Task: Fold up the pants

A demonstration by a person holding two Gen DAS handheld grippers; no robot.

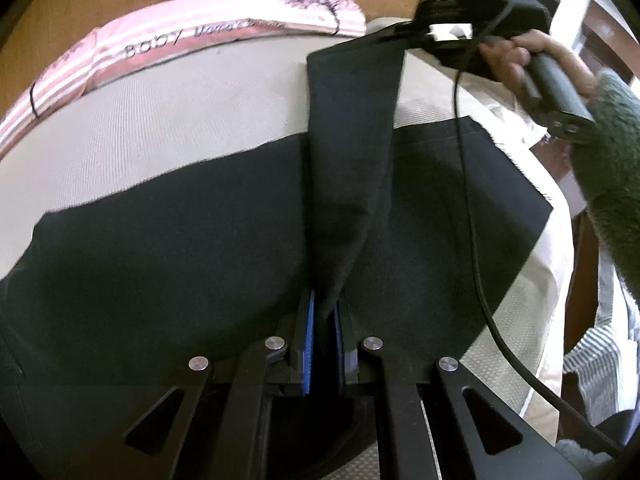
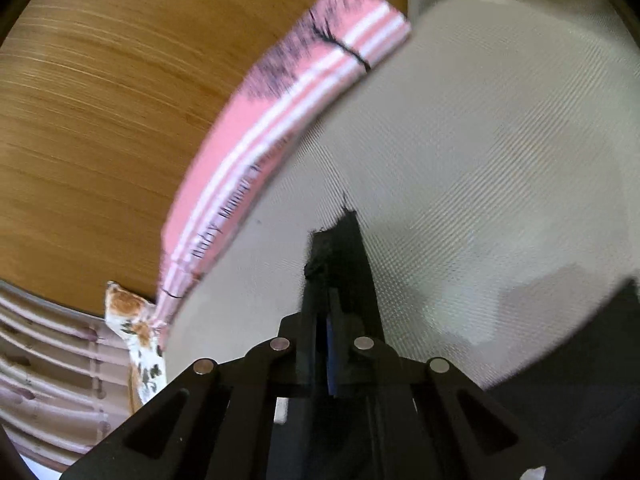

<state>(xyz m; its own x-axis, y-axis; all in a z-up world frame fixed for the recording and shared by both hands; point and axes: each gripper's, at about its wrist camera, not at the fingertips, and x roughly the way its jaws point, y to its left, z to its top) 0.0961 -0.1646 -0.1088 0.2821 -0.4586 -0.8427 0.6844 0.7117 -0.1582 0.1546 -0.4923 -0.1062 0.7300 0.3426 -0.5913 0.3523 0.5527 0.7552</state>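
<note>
Black pants (image 1: 160, 248) lie spread on a pale grey textured bed surface (image 1: 160, 120). My left gripper (image 1: 325, 312) is shut on a fold of the pants, and a raised strip of black cloth (image 1: 352, 120) stretches from it up to my right gripper (image 1: 404, 34), which is shut on the strip's far end and held by a hand. In the right wrist view my right gripper (image 2: 334, 280) is shut on a black cloth edge (image 2: 340, 240) above the grey surface (image 2: 460, 160). More black cloth (image 2: 580, 360) lies at the lower right.
A pink-and-white striped cushion (image 1: 160, 40) lies along the bed's far edge; it also shows in the right wrist view (image 2: 280, 120). A wooden panel (image 2: 100, 120) stands behind it. A black cable (image 1: 472, 240) hangs from the right gripper over the pants. Striped cloth (image 1: 600, 352) lies at right.
</note>
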